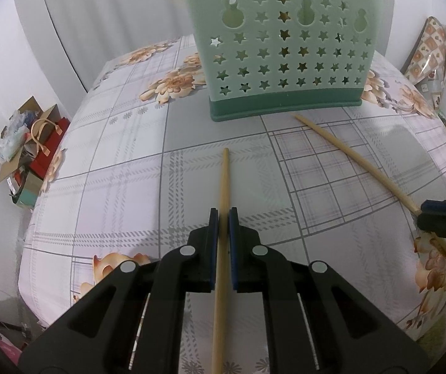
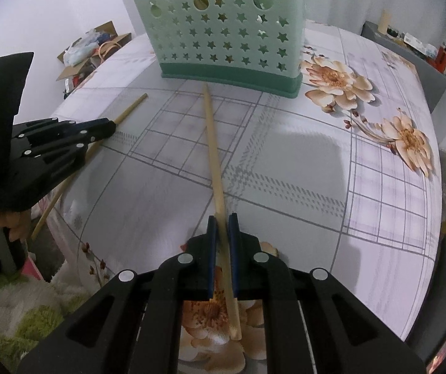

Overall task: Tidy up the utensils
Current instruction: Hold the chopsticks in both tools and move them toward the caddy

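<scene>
Left gripper (image 1: 223, 215) is clamped on a bamboo chopstick (image 1: 225, 180): blue pads tight against both sides, stick running straight along the finger axis, tip pointing to 12 o'clock toward the basket. The tail end passes back between the jaws and out the bottom of the left wrist view.

Right gripper (image 2: 222, 221) is clamped the same way on the second chopstick (image 2: 212, 143). That stick angles slightly toward 11 o'clock, its tip near the basket's dark green base; whether it touches, can't tell. Its blunt end sticks out behind the pads over a printed flower.

Green utensil basket (image 1: 282, 53) sits upright on the table at 12 o'clock in both views: pale green star-perforated wall, darker green base. Something brown shows through a few holes, can't identify it.

From the left wrist view, the right gripper shows at 3 o'clock, its stick lying diagonally toward the basket. From the right wrist view, the left gripper is at 9 o'clock, the hand on its handle at the edge.

Floral plaid tablecloth (image 2: 363, 171) covers the table. Cardboard box of clutter (image 1: 20, 143) on the floor at 9 o'clock, left wrist view.
</scene>
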`<state>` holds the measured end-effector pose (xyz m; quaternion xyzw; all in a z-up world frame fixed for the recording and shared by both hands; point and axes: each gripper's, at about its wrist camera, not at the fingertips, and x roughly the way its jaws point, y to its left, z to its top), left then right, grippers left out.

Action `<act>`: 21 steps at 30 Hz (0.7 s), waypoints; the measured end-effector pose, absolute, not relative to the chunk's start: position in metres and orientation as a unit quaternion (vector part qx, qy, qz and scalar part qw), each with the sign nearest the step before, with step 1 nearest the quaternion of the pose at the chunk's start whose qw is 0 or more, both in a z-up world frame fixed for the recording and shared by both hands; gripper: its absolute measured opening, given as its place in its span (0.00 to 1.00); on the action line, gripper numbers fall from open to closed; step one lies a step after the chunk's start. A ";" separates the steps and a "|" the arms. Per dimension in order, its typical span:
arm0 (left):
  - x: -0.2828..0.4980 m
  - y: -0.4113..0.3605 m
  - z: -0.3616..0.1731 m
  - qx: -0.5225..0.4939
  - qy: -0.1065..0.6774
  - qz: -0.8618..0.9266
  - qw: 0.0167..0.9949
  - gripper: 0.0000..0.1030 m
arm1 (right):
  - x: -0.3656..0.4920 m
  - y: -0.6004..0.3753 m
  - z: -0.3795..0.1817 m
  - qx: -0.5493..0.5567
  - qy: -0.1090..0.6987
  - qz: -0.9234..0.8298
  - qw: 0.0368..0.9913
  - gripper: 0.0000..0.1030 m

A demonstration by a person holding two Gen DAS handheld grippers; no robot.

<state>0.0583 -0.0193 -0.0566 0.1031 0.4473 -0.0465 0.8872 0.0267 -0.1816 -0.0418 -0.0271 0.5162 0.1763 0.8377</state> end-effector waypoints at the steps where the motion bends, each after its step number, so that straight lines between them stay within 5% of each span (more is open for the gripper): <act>1: 0.058 -0.020 -0.057 0.104 0.447 -0.046 0.887 0.05 | 0.026 -0.182 -0.042 -0.027 0.517 0.177 0.837 0.08; 13: 0.059 -0.020 -0.057 0.112 0.446 -0.046 0.887 0.05 | 0.035 -0.174 -0.034 -0.024 0.514 0.195 0.835 0.10; 18: 0.060 -0.019 -0.057 0.111 0.447 -0.049 0.886 0.06 | 0.046 -0.162 -0.031 -0.034 0.505 0.202 0.838 0.18; 21: 0.062 -0.015 -0.057 0.100 0.448 -0.062 0.886 0.12 | 0.055 -0.154 -0.032 -0.041 0.502 0.203 0.840 0.19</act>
